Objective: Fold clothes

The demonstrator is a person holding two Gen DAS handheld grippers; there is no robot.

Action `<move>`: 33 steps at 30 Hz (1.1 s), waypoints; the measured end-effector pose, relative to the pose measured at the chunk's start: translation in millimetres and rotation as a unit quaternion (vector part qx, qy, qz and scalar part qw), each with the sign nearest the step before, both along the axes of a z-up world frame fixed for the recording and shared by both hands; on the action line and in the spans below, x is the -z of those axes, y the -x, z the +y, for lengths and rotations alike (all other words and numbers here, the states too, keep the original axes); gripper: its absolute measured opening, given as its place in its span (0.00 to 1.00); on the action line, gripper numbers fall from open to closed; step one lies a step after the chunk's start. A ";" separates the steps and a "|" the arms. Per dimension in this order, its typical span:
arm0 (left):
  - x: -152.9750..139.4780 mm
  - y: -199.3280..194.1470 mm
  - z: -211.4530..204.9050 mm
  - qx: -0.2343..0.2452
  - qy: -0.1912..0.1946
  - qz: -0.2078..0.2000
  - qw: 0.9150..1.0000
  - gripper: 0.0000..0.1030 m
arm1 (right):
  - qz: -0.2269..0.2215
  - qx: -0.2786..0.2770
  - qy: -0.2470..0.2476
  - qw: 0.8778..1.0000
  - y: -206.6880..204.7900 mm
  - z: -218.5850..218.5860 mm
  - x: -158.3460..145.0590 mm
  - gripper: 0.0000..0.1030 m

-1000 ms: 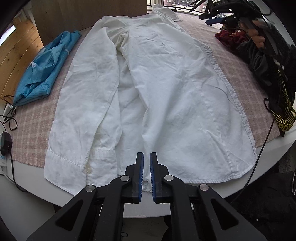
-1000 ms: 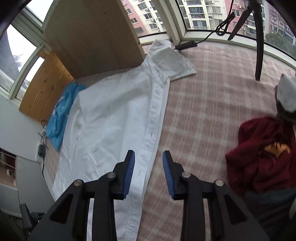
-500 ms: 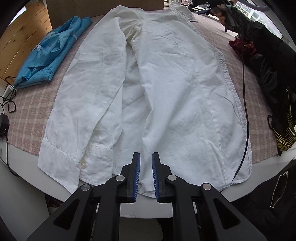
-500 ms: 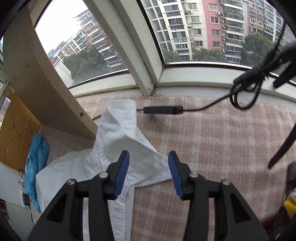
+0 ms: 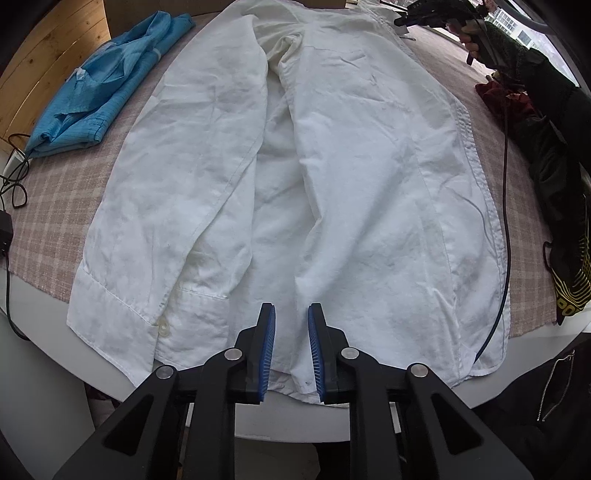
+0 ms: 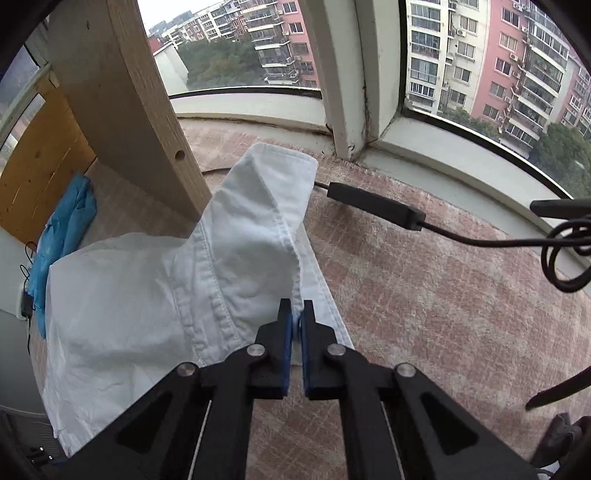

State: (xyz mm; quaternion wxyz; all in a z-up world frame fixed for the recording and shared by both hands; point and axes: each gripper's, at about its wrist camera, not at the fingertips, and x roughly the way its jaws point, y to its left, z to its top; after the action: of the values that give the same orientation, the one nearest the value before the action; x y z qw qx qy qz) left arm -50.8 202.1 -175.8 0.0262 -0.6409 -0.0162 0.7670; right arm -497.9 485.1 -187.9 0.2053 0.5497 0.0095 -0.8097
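Left wrist view shows, at the far left, a blue garment (image 5: 107,85) lying crumpled on the checked pink cloth (image 5: 55,206) that covers the bench (image 5: 37,332), well apart from the grippers. Beside it the white shirt (image 5: 369,184) lies spread flat along the bench, with one sleeve (image 5: 177,192) folded lengthwise over the body and its cuff near the front edge of the bench. The left gripper (image 5: 291,317) hovers above the hem of the shirt, its jaws released with a clear gap between the blue pads, and they hold nothing. At the right side a dark cable (image 5: 504,192) runs over the shirt edge, and dark clothes (image 5: 554,177) are piled at the edge of the bench. At the top right a hand (image 5: 471,35) holds the other gripper at the collar end. Right wrist view shows the same blue garment (image 6: 62,236) at the left, a wooden board (image 6: 122,110) standing behind the shirt, and the collar (image 6: 258,206) of the shirt (image 6: 129,295) lifted a little. The right gripper (image 6: 296,321) has its jaws clenched on the edge of the collar, with white fabric pinched between the pads. To the right a black adapter (image 6: 373,205) with its cable lies on the checked cloth (image 6: 443,314) under the window (image 6: 480,55).
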 end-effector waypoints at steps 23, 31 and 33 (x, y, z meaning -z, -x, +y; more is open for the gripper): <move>-19.2 -18.0 -34.9 -0.046 0.014 0.016 0.999 0.19 | 0.064 -0.028 -0.007 0.998 -82.8 -39.3 -79.5 0.36; -11.7 -59.6 -93.6 -0.070 0.051 0.012 0.996 0.27 | -0.009 -0.111 0.101 0.989 -190.3 -82.3 -108.2 0.37; -3.6 -52.6 -108.4 -0.066 0.058 0.012 0.996 0.29 | -0.025 -0.134 0.118 0.984 -223.8 -94.1 -112.9 0.38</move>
State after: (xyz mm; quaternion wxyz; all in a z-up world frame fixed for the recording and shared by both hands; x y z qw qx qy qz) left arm 1.8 93.7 -172.1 -0.0621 -0.6295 -0.0136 0.7744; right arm -274.1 391.0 -74.9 0.3755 0.5350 -0.0176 -0.7566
